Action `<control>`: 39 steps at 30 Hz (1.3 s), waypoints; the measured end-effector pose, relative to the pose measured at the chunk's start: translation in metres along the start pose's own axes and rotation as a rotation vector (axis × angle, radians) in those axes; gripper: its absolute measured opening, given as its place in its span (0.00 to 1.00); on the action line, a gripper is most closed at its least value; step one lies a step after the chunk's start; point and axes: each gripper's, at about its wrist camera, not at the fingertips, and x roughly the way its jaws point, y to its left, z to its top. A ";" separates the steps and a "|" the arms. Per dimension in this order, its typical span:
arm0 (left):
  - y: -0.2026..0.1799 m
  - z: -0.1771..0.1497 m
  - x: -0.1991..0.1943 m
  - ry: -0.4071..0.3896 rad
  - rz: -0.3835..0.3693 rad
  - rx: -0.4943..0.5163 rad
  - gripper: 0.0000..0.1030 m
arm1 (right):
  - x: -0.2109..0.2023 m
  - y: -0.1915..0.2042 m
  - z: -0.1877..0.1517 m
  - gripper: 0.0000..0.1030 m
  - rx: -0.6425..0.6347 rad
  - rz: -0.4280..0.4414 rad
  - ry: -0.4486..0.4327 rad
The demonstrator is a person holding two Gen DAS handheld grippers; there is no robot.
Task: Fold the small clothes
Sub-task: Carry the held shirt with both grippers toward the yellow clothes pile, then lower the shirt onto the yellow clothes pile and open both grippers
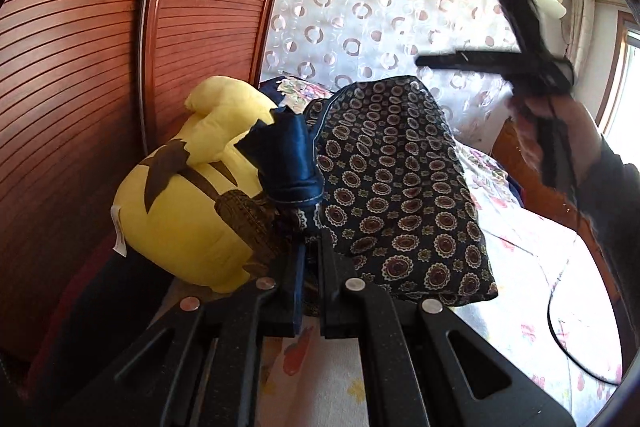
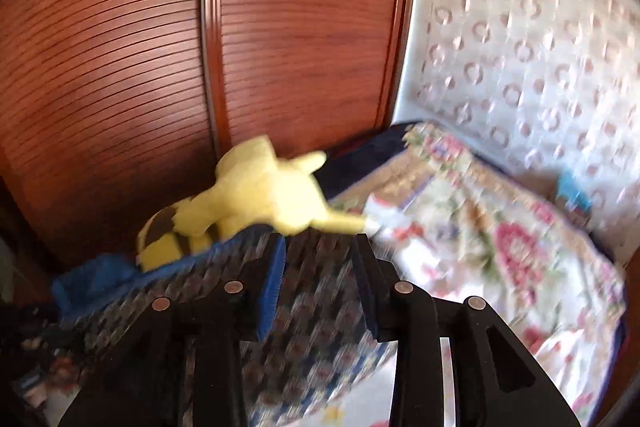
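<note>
Left gripper [image 1: 308, 263] is pinching the patterned cloth [image 1: 400, 195] on the bed [image 1: 532, 259] by the yellow plush [image 1: 180, 227]; right gripper [image 2: 320, 287] hangs open, empty. One-corner hold could let it slide and bunch.

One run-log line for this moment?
left tool: shut on dark patterned cloth garment | right tool: open, over garment | yellow plush toy: behind garment

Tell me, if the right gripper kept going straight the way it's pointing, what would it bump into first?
Probably the dark patterned garment, which already lies between the right gripper's open jaws. The yellow plush toy sits just beyond; motion blur makes depth uncertain.
</note>
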 end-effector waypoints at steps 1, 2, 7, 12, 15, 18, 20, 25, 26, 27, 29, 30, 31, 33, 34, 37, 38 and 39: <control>0.000 0.001 0.000 0.003 -0.006 0.011 0.06 | -0.002 0.002 -0.009 0.35 0.003 0.013 0.001; 0.000 0.002 -0.001 0.002 -0.004 0.018 0.07 | -0.004 0.005 -0.018 0.35 0.003 0.024 0.008; -0.001 0.006 -0.014 -0.023 0.003 0.072 0.29 | -0.022 0.025 -0.058 0.35 0.011 0.099 0.006; -0.009 0.011 -0.033 -0.049 -0.002 0.103 0.33 | -0.042 0.036 -0.085 0.35 0.025 0.118 0.029; -0.015 0.014 -0.048 -0.073 -0.016 0.112 0.34 | -0.014 0.028 -0.098 0.35 0.049 0.088 0.119; -0.021 0.015 -0.059 -0.088 -0.008 0.124 0.34 | -0.016 0.021 -0.107 0.35 0.071 0.070 0.116; -0.027 0.015 -0.068 -0.100 -0.001 0.147 0.34 | -0.030 0.018 -0.108 0.35 0.097 0.071 0.104; -0.046 0.013 -0.077 -0.093 0.017 0.197 0.34 | -0.099 0.019 -0.120 0.35 0.121 -0.009 0.006; -0.050 0.012 -0.079 -0.093 0.011 0.205 0.34 | -0.115 0.020 -0.125 0.35 0.131 -0.019 -0.009; -0.057 0.011 -0.083 -0.097 -0.003 0.219 0.34 | -0.133 0.022 -0.131 0.35 0.144 -0.030 -0.028; -0.070 0.008 -0.088 -0.105 -0.015 0.245 0.34 | -0.166 0.024 -0.144 0.35 0.164 -0.050 -0.063; -0.076 0.006 -0.090 -0.108 -0.016 0.254 0.34 | -0.186 0.025 -0.153 0.35 0.174 -0.063 -0.078; -0.081 0.005 -0.092 -0.109 -0.021 0.260 0.34 | -0.202 0.025 -0.161 0.35 0.180 -0.078 -0.089; -0.093 0.002 -0.094 -0.106 -0.039 0.267 0.34 | -0.233 0.032 -0.176 0.35 0.192 -0.107 -0.108; -0.100 0.001 -0.095 -0.100 -0.054 0.269 0.34 | -0.246 0.032 -0.184 0.35 0.202 -0.119 -0.115; -0.118 -0.003 -0.097 -0.084 -0.094 0.286 0.34 | -0.281 0.036 -0.210 0.44 0.244 -0.148 -0.151; -0.124 -0.004 -0.098 -0.082 -0.097 0.295 0.34 | -0.296 0.038 -0.220 0.44 0.253 -0.170 -0.164; -0.131 -0.006 -0.100 -0.085 -0.098 0.303 0.34 | -0.310 0.040 -0.229 0.47 0.261 -0.193 -0.176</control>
